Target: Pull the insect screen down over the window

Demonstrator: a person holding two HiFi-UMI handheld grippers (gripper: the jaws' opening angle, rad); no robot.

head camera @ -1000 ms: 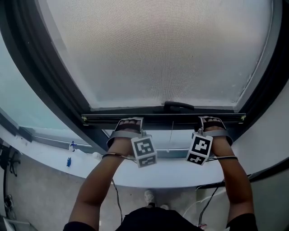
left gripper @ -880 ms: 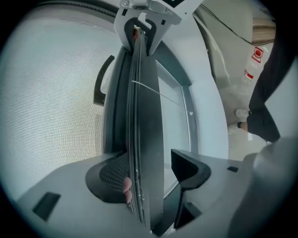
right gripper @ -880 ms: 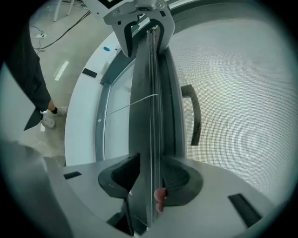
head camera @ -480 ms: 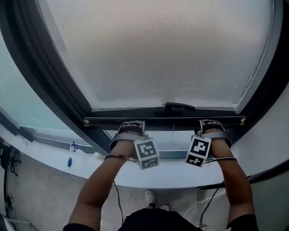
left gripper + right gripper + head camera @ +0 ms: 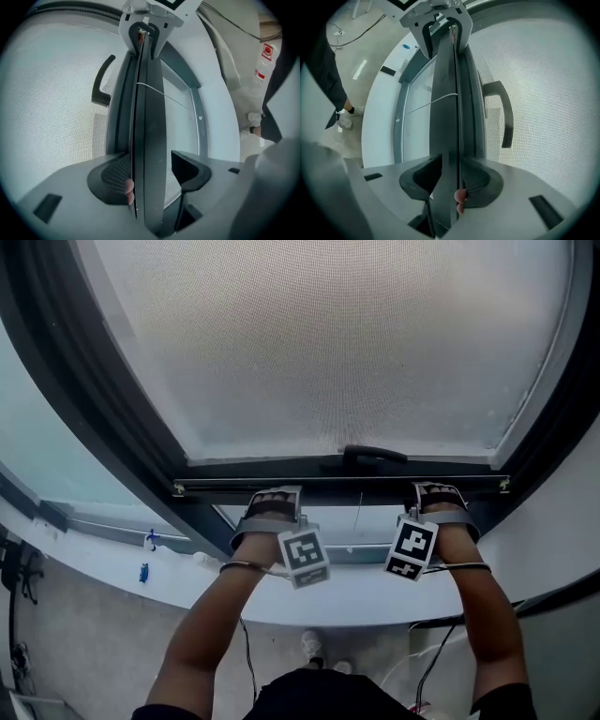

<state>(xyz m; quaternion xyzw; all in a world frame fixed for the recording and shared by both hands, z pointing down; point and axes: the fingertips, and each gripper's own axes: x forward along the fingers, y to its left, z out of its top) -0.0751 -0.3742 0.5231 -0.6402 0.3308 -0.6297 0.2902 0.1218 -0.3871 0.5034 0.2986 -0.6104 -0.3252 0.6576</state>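
The insect screen's grey mesh (image 5: 337, 352) covers the window, and its dark bottom bar (image 5: 356, 482) hangs just above the sill. A black handle (image 5: 375, 455) sits at the bar's middle. My left gripper (image 5: 272, 495) straddles the bar (image 5: 150, 117) left of the handle. One pad (image 5: 117, 173) rests on it and the other finger (image 5: 190, 168) stands a little off. My right gripper (image 5: 438, 491) is right of the handle, shut on the bar (image 5: 447, 93) with both pads against it. Both pairs of jaws have just closed slightly further, with the bar between them.
A thick dark window frame (image 5: 84, 399) rings the screen. A white sill (image 5: 122, 563) runs below, with a small blue item (image 5: 142, 575) on it. A thin cord (image 5: 356, 512) hangs under the bar. Floor and the person's shoes (image 5: 314, 648) show underneath.
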